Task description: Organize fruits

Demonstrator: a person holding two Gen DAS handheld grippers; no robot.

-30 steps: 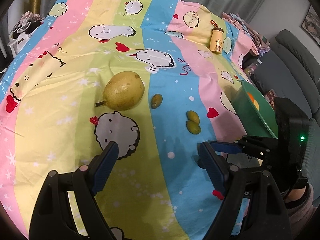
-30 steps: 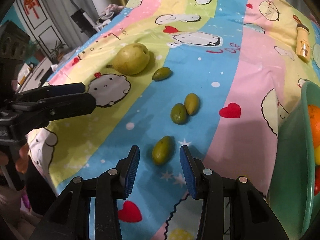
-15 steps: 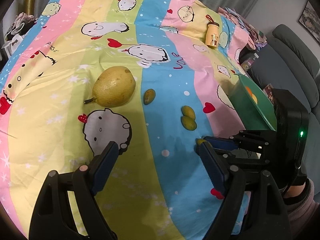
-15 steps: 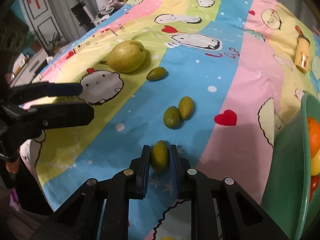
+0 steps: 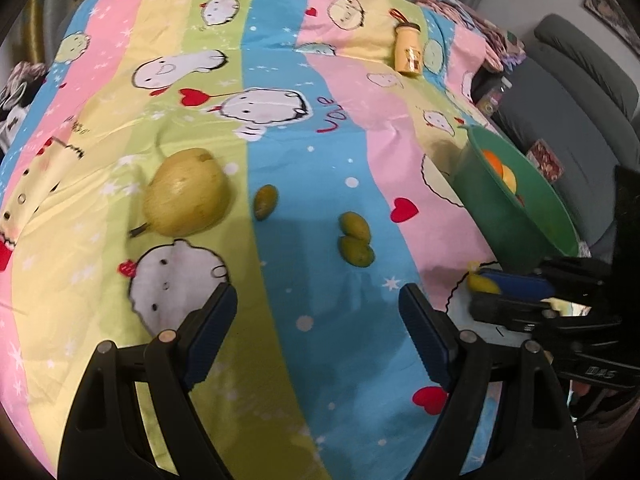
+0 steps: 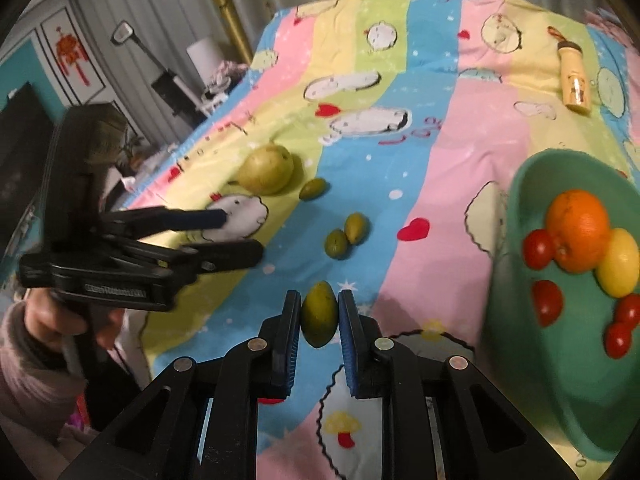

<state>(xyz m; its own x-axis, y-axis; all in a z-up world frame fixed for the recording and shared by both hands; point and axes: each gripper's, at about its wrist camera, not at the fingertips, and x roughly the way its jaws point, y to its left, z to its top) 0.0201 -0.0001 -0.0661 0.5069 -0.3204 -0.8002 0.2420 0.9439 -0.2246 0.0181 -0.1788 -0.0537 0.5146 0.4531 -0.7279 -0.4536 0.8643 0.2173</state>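
Our right gripper point(image 6: 319, 316) pinches a small green fruit point(image 6: 319, 313) between its jaws, lifted over the cloth to carry it to the green bowl point(image 6: 516, 184) nearby. Our left gripper point(image 5: 318, 322) hovers wide open, empty, near the pear point(image 5: 187, 192).

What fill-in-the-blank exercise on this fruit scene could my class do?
1. The right hand-held gripper is shut on a small ____ fruit.
2. The orange lies in the ____ bowl.
3. The left hand-held gripper is ____, holding nothing.
4. The biggest fruit on the cloth is the ____.

Missing words: green; green; open; pear
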